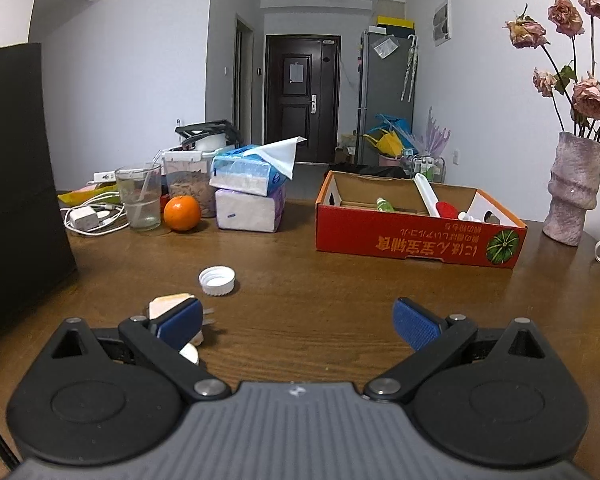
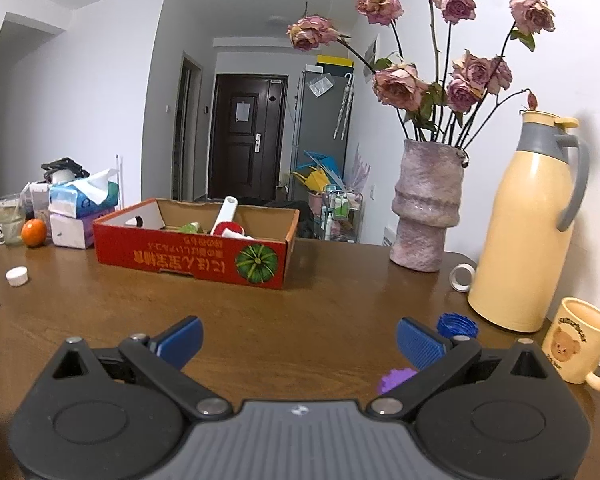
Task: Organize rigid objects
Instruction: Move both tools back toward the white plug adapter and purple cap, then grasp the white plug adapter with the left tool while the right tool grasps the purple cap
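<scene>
Red cardboard box [image 1: 416, 240], centre frame: several items already in. Outstanding: white ribbed plastic cap [image 1: 217, 280] lower left, blue cap [image 2: 457, 325], purple piece [image 2: 396, 379]. My left gripper [image 1: 296, 322] and right gripper [image 2: 298, 340]: spread wide, empty.

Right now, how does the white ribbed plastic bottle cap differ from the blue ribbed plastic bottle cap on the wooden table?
The white ribbed plastic bottle cap lies in open table space on the left side; the blue ribbed plastic bottle cap sits on the right, close to the cream thermos jug. White is fully visible; blue is partly hidden by a gripper finger. Both lie open side up.
</scene>
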Demonstrator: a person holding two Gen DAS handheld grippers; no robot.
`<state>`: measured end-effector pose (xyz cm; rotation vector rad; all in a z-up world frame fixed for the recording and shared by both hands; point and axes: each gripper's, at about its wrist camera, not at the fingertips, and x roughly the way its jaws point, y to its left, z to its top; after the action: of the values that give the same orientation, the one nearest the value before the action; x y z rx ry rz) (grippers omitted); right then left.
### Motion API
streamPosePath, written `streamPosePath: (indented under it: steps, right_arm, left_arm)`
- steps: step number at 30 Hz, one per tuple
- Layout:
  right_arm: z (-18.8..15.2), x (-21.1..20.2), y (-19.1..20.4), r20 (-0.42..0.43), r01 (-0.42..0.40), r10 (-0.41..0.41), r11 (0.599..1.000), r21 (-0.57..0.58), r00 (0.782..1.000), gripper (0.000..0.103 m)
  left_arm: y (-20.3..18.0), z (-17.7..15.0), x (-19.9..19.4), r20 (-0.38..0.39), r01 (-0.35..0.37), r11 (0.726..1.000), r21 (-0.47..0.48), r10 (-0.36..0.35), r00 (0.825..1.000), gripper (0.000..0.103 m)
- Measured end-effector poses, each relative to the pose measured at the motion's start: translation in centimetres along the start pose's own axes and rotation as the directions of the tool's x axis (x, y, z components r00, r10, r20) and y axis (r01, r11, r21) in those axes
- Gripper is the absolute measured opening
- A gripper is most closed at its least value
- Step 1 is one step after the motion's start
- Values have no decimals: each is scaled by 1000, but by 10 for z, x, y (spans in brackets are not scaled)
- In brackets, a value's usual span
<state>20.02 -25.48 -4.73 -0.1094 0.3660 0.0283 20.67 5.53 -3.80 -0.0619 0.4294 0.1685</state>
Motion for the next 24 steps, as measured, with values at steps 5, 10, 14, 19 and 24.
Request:
streamPosePath:
  steps: [5, 10, 14, 19, 24]
  right_arm:
    - [-9, -10, -10, -9, 28, -28, 999, -20, 1000, 103]
    - [-15, -21, -26, -18, 52, -53, 998, -34, 998, 103]
    - [-18, -25, -42, -34, 59, -60, 998, -28, 998, 103]
    - [-21, -9, -56, -93, 65, -67, 998, -21, 993, 103]
    - [-27, 22, -63, -169, 62, -67, 997, -36, 983, 102]
  left_arm:
    - [7, -7, -7, -15, -6, 1000, -6, 6, 1000, 103]
    - [16, -11, -15, -39, 3, 1000, -6, -3, 999, 103]
    - [22, -11, -20, -44, -1, 1000, 2, 1, 999, 103]
    - [32, -11, -16, -67, -21, 1000, -9, 21, 998, 103]
    - [40, -12, -15, -83, -45, 999, 3, 45, 996, 103]
